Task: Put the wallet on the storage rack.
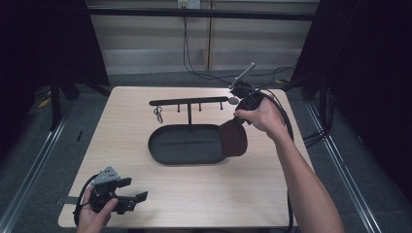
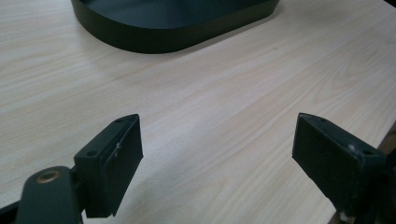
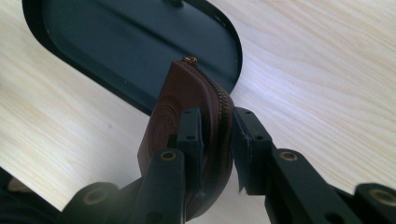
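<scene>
In the high view, a brown zipped pouch [image 1: 233, 139] is held by the right gripper [image 1: 241, 118] over the right end of the black oval tray [image 1: 167, 158], whose post carries a bar of hooks [image 1: 189, 101]; a key ring [image 1: 158, 114] hangs from one hook. The left gripper [image 1: 130, 196] is rested at the near left corner of the pale wooden table [image 1: 209, 194]. Dark curtains and grey floor are seen around it.

In the left gripper view, the jaws are spread wide with nothing between them, above bare wood [image 2: 224, 93].

In the right gripper view, the jaws are clenched on the pouch [image 3: 187, 102] near its zip [image 3: 224, 100]. The pinch is taken at the edge, so the pouch could be swung or slipped out and dropped outside the tray [image 3: 116, 37].
</scene>
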Tool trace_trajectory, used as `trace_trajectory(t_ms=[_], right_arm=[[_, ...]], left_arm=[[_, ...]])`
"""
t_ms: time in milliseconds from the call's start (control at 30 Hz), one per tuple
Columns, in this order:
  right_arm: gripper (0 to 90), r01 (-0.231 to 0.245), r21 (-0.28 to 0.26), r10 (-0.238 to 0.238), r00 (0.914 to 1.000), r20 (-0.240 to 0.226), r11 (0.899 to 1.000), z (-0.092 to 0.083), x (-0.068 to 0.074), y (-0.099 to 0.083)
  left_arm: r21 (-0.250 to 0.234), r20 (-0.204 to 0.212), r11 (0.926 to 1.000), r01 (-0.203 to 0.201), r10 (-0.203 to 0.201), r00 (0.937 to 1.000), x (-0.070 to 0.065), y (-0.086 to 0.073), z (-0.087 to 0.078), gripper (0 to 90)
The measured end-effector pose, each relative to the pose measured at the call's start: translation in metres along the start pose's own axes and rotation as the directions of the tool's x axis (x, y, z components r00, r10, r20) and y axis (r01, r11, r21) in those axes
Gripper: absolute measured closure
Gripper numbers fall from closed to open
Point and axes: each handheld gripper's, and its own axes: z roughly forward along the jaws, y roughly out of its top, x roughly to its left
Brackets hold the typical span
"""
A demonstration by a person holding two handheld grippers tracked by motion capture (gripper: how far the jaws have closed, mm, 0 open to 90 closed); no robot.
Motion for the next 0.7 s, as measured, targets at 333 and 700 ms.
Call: trace_trajectory(t_ms=[333, 700], right_arm=[[74.4, -0.088, -0.059, 0.083, 0.9931, -0.082, 0.994, 0.015, -0.011, 0.011], [74.6, -0.159, -0.133, 0.136, 0.9763, -0.169, 0.978, 0.039, -0.02, 0.012]], left_arm=[[0.001, 0.001, 1.0, -0.008, 0.008, 1.0, -0.001, 0.0, 0.0, 16.2], [0.009, -0.006, 0.9996, -0.027, 0.027, 0.9996, -0.003, 0.0, 0.002, 16.2]])
